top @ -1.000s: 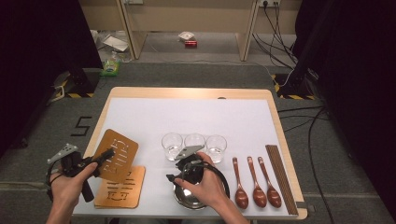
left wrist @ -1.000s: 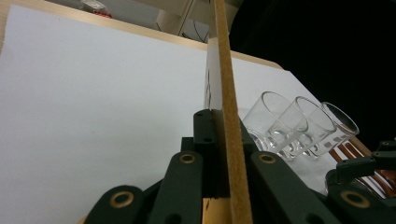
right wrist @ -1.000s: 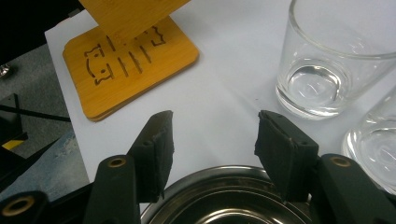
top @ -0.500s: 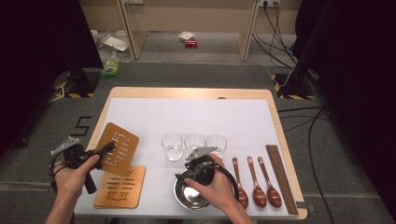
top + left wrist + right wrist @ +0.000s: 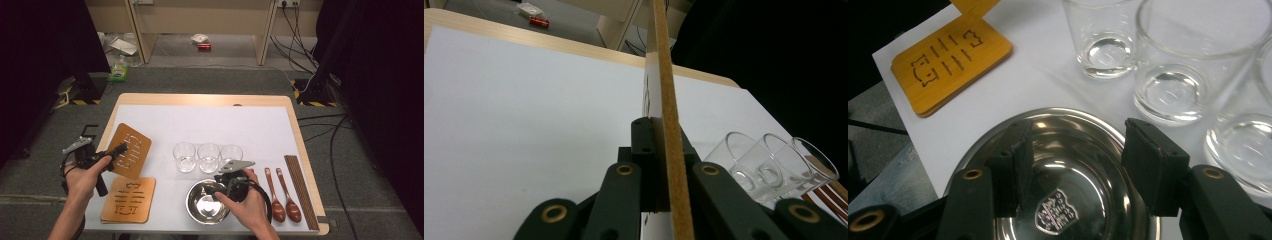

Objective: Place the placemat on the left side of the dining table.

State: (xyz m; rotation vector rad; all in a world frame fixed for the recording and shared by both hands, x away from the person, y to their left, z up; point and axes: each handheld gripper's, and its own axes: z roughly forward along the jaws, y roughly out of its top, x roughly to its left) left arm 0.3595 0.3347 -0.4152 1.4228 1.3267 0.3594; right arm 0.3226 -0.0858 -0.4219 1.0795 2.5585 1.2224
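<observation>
- Wooden coaster [image 5: 129, 150], held by the left tool [image 5: 117, 150], hangs tilted above the near-left part of the worktop [image 5: 210, 120]; its cut-out pattern faces up and to the right.
- In the left tool view the coaster [image 5: 669, 100] shows edge-on as a thin cork-coloured strip rising between the two black jaws, which are pressed together on its lower edge.
- A second coaster [image 5: 129, 198] of the same kind lies flat at the near-left corner, just nearer than the held one and apart from it; the right tool view shows it [image 5: 950, 62] with the same cut-out lines.
- The right tool [image 5: 230, 187] hovers over the near-right rim of a steel bowl [image 5: 202, 202]. In its own view the jaws stand spread above the bowl [image 5: 1063, 150], with nothing between them.
- The bowl holds nothing; its shiny bottom bears a small shield-shaped mark.
- Three clear glasses [image 5: 208, 157] stand in a row side by side just beyond the bowl, all upright and holding nothing.
- Two wooden spoons [image 5: 284, 197] lie to the right of the bowl, bowls toward the near edge.
- A bundle of dark chopsticks [image 5: 300, 190] lies along the right edge of the white mat, just right of the spoons.
</observation>
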